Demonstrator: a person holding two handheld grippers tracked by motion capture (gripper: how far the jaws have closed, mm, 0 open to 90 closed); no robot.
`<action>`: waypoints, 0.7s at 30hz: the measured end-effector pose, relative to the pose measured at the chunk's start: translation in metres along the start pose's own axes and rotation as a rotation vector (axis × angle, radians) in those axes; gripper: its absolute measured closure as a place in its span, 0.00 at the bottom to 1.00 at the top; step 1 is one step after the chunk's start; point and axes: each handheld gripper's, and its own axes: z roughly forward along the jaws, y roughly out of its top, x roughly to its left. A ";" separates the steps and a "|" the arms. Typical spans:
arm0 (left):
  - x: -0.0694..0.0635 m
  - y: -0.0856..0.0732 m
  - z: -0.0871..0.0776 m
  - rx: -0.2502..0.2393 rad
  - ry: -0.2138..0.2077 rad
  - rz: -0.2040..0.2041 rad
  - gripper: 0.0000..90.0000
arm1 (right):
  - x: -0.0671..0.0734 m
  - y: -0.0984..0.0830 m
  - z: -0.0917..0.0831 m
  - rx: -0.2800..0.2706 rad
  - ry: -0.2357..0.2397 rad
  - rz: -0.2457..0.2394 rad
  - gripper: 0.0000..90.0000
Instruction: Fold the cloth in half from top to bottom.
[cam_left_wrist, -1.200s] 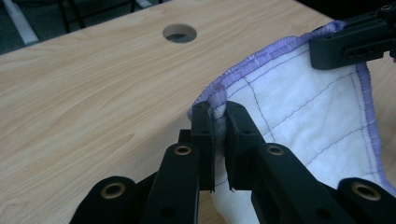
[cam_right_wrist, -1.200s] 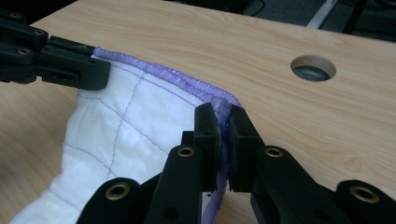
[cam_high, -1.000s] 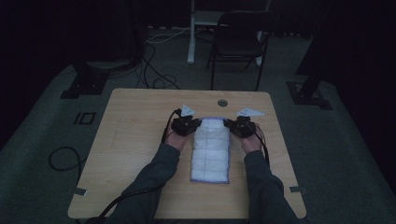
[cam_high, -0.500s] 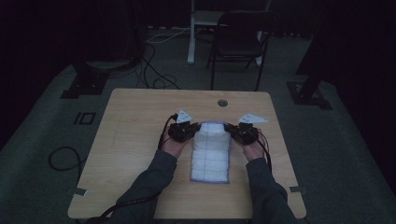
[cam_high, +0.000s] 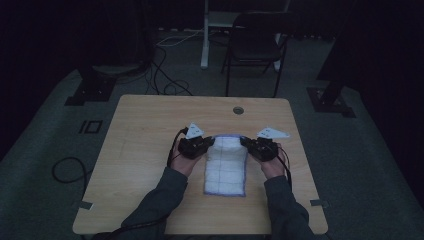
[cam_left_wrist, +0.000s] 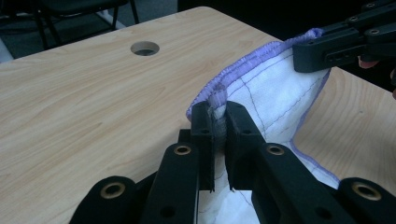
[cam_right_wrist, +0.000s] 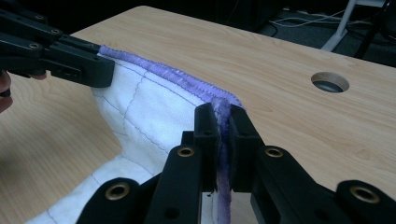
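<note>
A white quilted cloth (cam_high: 226, 167) with a purple stitched hem lies lengthwise on the wooden table (cam_high: 145, 130). Its far edge is lifted off the wood. My left gripper (cam_high: 204, 143) is shut on the far left corner, where the hem (cam_left_wrist: 219, 98) is pinched between its jaws. My right gripper (cam_high: 248, 144) is shut on the far right corner, with the purple hem (cam_right_wrist: 221, 108) squeezed between its jaws. In the left gripper view the cloth (cam_left_wrist: 275, 93) stretches across to the other gripper (cam_left_wrist: 345, 39); in the right gripper view the cloth (cam_right_wrist: 154, 112) runs to the other gripper (cam_right_wrist: 56, 51).
A round cable hole (cam_high: 238, 110) sits near the table's far edge, also seen as the hole (cam_left_wrist: 144, 47) and the hole (cam_right_wrist: 330, 82). A dark chair (cam_high: 260, 47) and a white post stand behind the table. Cables lie on the floor at left.
Both hands have drawn toward the person with the cloth's far edge in the grippers, so the cloth looks shorter on the table.
</note>
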 end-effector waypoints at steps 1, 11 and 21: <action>0.000 0.000 0.000 0.000 0.000 0.000 0.93 | 0.000 0.000 0.000 0.000 0.000 0.000 0.95; -0.007 -0.008 -0.007 -0.003 -0.012 0.007 0.93 | 0.006 -0.007 -0.005 0.000 0.010 -0.002 0.95; -0.014 -0.017 -0.013 -0.010 -0.022 0.002 0.93 | 0.014 -0.016 -0.012 -0.014 0.021 0.021 0.95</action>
